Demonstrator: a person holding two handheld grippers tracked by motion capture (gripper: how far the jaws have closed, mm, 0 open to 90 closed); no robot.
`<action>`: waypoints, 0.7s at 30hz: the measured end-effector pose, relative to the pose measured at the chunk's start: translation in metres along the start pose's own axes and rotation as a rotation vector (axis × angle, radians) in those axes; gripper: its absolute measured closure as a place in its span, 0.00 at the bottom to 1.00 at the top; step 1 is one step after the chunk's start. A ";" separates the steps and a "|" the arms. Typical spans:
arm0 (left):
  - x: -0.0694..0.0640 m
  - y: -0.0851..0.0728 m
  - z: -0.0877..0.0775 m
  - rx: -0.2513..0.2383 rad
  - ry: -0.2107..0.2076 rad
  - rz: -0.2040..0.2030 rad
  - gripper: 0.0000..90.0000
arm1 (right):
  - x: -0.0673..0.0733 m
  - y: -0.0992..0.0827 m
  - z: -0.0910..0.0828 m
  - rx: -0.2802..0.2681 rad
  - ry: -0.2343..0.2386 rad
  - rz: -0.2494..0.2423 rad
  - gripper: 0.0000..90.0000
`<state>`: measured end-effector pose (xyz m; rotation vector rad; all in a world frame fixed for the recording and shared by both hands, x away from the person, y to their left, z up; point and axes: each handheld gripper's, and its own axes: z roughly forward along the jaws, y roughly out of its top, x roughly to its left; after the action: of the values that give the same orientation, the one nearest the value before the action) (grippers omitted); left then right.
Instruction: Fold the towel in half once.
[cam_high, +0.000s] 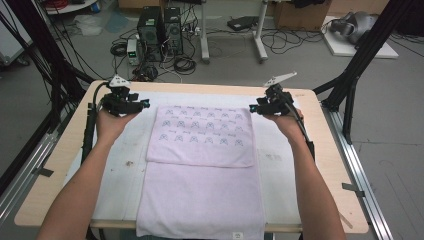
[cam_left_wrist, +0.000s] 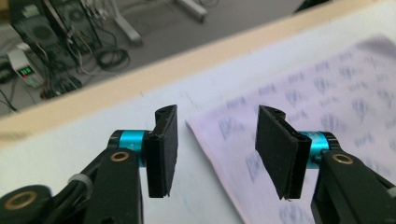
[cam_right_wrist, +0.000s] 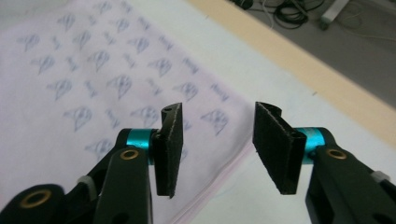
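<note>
Both claws are spread with nothing between the pads, so neither one is pinching anything. The left claw (cam_high: 145, 104) sits just off the far left corner of the towel (cam_high: 202, 170), and the right claw (cam_high: 253, 108) is just off the far right corner, both hovering above it without touching. From the left gripper view (cam_left_wrist: 215, 149) that corner of the towel lies on the sheet right below the gap between the pads, and the right gripper view (cam_right_wrist: 217, 147) has the same deal, the towel's edge running under its gap. The towel itself is pale pink and folded over: the far half shows a side printed with rows of little blue-grey doodles, the near half is plain and fuzzy, with a small tag at the edge closest to the person. It lies flat in the middle of a white sheet (cam_high: 120, 170) that covers the wooden counter (cam_high: 55, 170), near edge hanging slightly over the counter's front.
</note>
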<state>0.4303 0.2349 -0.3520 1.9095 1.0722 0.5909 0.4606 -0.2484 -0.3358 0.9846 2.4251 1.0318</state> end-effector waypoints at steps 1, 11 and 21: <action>-0.004 -0.007 0.000 0.013 -0.009 0.009 0.53 | 0.003 -0.006 0.002 0.005 0.024 0.001 0.56; -0.035 -0.063 -0.020 0.028 -0.096 0.041 0.49 | 0.048 -0.055 0.008 0.037 0.124 -0.024 0.52; -0.054 -0.104 -0.028 0.080 -0.145 0.088 0.61 | 0.081 -0.098 0.012 0.060 0.165 -0.066 0.60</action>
<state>0.3348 0.2304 -0.4255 2.0438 0.9357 0.4561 0.3632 -0.2342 -0.4178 0.8629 2.6166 1.0614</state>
